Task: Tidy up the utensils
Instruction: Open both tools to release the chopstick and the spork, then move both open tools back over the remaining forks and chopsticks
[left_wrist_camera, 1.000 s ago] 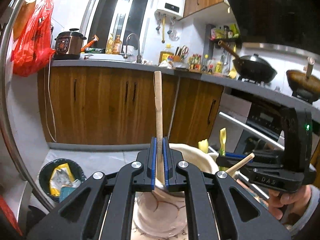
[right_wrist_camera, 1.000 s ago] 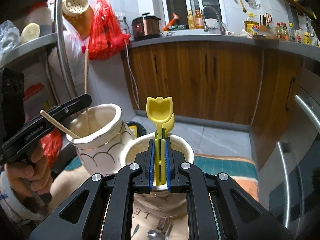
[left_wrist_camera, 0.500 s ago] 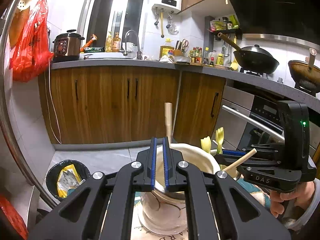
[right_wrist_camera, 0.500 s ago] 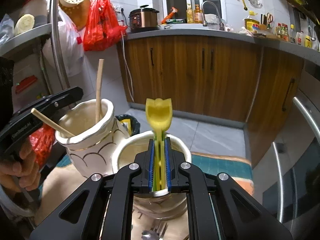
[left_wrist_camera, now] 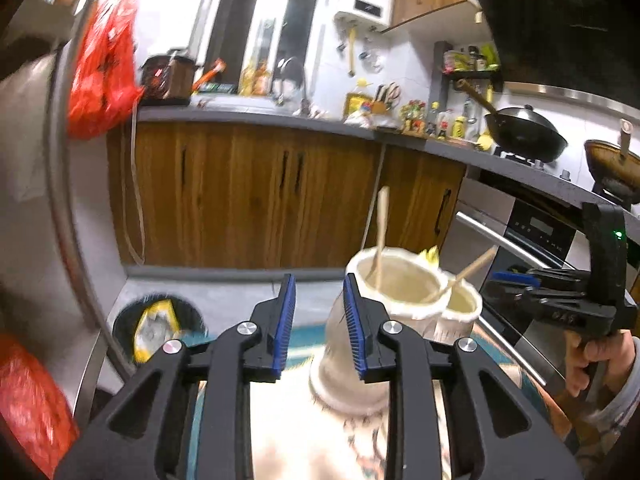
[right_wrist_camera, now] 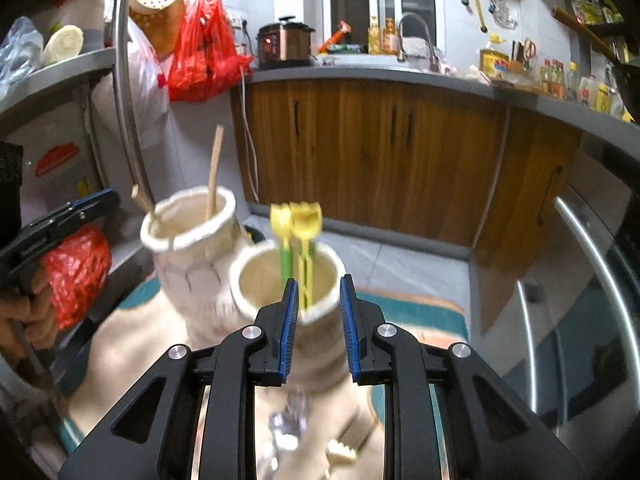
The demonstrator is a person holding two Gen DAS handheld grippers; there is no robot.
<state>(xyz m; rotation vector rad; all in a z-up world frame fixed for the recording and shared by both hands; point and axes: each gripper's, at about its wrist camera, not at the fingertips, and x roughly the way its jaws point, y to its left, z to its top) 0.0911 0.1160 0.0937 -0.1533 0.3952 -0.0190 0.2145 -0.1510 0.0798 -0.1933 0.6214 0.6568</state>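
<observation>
Two cream ceramic jars stand side by side on a patterned cloth. The larger jar holds two wooden sticks. The smaller jar holds two yellow tulip-headed utensils. My left gripper is open and empty, just left of the larger jar. My right gripper is open and empty, in front of the smaller jar. Metal cutlery lies blurred on the cloth below it.
Wooden kitchen cabinets and a grey counter run across the back. A red plastic bag hangs at the left by a metal rack. A bin stands on the floor. An oven door is at the right.
Both grippers have opened and pulled back. The left let go of the wooden stick into the larger jar. The right let go of the yellow utensil into the smaller jar.
</observation>
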